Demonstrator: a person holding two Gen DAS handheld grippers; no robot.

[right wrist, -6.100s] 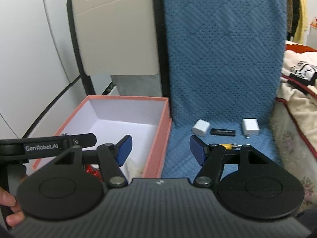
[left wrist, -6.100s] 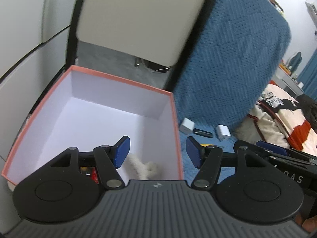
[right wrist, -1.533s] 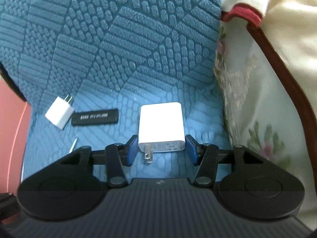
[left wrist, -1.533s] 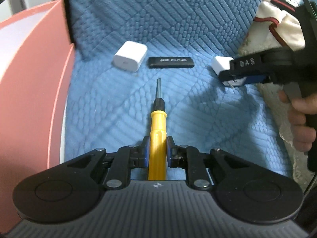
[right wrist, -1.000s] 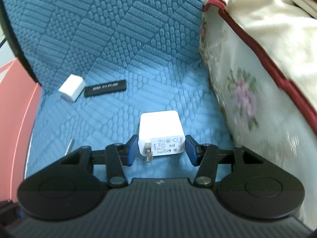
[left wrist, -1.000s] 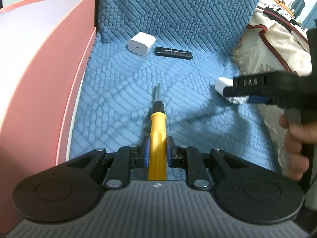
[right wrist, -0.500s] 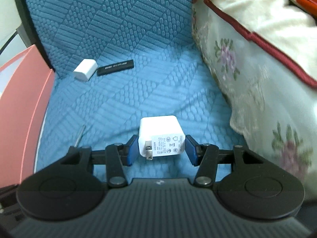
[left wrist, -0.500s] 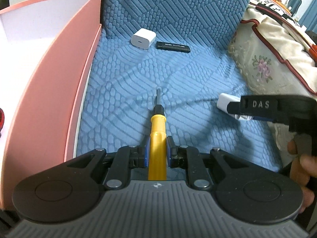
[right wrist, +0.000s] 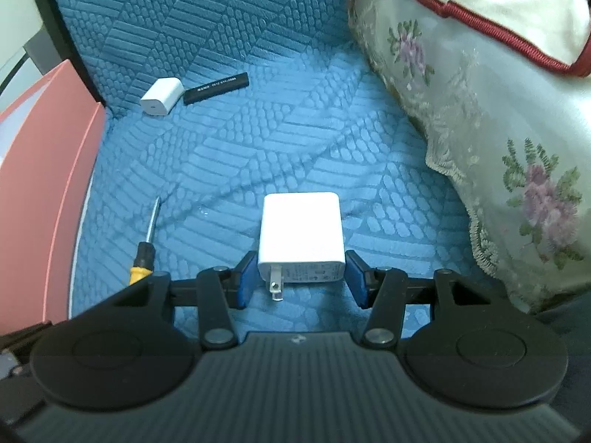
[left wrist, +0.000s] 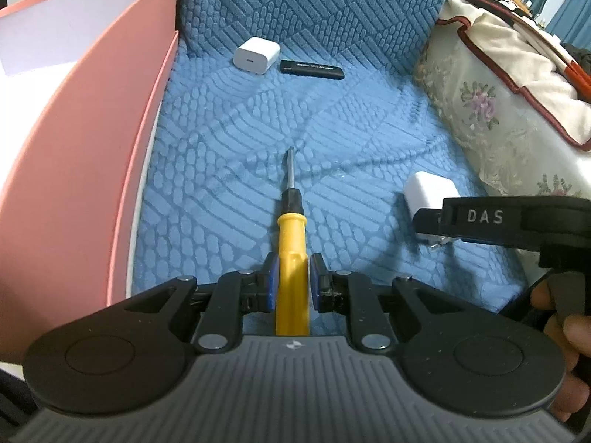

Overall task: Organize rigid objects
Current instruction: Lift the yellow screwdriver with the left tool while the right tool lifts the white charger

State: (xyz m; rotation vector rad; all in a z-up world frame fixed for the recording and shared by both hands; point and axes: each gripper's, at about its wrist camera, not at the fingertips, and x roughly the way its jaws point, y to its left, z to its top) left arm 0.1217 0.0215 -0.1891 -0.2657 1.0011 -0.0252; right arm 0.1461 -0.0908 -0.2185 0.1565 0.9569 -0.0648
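Blue cover: quilted textured cloth. Screwdriver: glossy yellow plastic handle, metal shaft. Charger: smooth white plastic.

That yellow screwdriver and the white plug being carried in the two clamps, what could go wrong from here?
The screwdriver is pinched only near the end of its handle by the left gripper, so its long shaft could swing or slip out. The plug is gripped by the right gripper at its pronged end alone, so it might tip out. The pink box has a tall wall, which either item could knock on the way in.
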